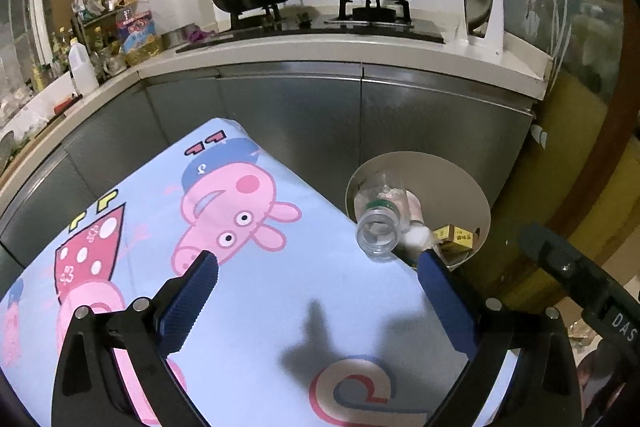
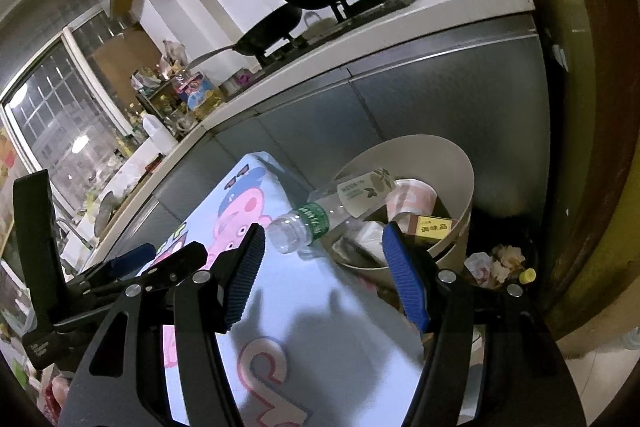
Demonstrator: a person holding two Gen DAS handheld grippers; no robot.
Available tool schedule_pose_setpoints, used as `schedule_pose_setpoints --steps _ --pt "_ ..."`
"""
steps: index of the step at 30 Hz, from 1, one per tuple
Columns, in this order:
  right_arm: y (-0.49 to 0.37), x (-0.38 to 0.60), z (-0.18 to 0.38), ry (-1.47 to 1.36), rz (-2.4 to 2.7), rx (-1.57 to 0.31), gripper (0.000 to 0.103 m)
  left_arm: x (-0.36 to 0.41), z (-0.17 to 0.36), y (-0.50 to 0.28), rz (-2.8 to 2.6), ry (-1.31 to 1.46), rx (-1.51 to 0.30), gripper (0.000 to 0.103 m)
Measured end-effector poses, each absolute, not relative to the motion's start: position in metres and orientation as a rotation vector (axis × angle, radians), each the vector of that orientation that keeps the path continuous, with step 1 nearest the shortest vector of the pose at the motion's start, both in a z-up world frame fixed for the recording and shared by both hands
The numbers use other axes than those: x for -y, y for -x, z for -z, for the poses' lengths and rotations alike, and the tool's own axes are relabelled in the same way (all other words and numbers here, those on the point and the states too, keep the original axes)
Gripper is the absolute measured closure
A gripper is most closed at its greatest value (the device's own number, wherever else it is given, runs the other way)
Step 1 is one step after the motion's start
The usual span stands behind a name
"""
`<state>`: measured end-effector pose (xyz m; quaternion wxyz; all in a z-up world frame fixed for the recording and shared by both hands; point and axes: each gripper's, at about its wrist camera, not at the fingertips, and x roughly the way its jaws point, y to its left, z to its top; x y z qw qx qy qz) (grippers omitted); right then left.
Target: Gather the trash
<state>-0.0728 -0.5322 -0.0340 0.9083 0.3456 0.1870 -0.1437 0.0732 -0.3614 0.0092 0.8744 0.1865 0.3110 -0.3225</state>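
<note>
A clear capless plastic bottle (image 1: pixel 378 223) with a green label band leans out of a beige bin (image 1: pixel 460 179), its mouth over the table edge. A yellow box (image 1: pixel 456 237) and white tissue (image 1: pixel 416 237) lie in the bin too. My left gripper (image 1: pixel 318 265) hangs open and empty over the cartoon tablecloth (image 1: pixel 248 307), short of the bottle. In the right wrist view the bottle (image 2: pixel 316 223) juts from the bin (image 2: pixel 440 155) beside a pink paper cup (image 2: pixel 412 199) and the box (image 2: pixel 434 229). My right gripper (image 2: pixel 323 245) is open, its fingertips just short of the bottle's mouth.
A kitchen counter (image 1: pixel 320 53) with pans on a stove (image 1: pixel 360 23) and grey cabinets runs behind the table. A dark floor bin (image 2: pixel 500 263) with crumpled trash and a yellow cap stands right of the beige bin. A brown door frame (image 2: pixel 592 147) bounds the right side.
</note>
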Motion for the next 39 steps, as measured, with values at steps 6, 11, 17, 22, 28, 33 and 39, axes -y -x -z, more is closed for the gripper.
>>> schedule_pose_setpoints --steps 6,11,17,22,28,33,39 --pt "0.079 0.516 0.022 -0.687 0.282 -0.373 0.042 0.348 -0.020 -0.061 0.655 -0.397 -0.605 0.004" --pt "0.082 0.504 0.012 -0.667 0.275 -0.364 0.042 0.337 -0.027 -0.054 0.632 -0.405 -0.570 0.004" --pt "0.087 0.488 0.001 -0.642 0.268 -0.350 0.042 0.321 -0.036 -0.049 0.597 -0.383 -0.529 0.004" --pt "0.090 0.476 -0.007 -0.626 0.262 -0.341 0.042 0.307 -0.043 -0.048 0.574 -0.359 -0.507 0.004" --pt "0.089 0.463 -0.011 -0.611 0.256 -0.340 0.042 0.293 -0.047 -0.044 0.562 -0.348 -0.491 0.004" --pt "0.089 0.457 -0.011 -0.610 0.256 -0.341 0.042 0.283 -0.047 -0.048 0.567 -0.325 -0.517 0.004" --pt "0.089 0.454 -0.011 -0.610 0.252 -0.343 0.042 0.274 -0.048 -0.049 0.568 -0.312 -0.525 0.004"
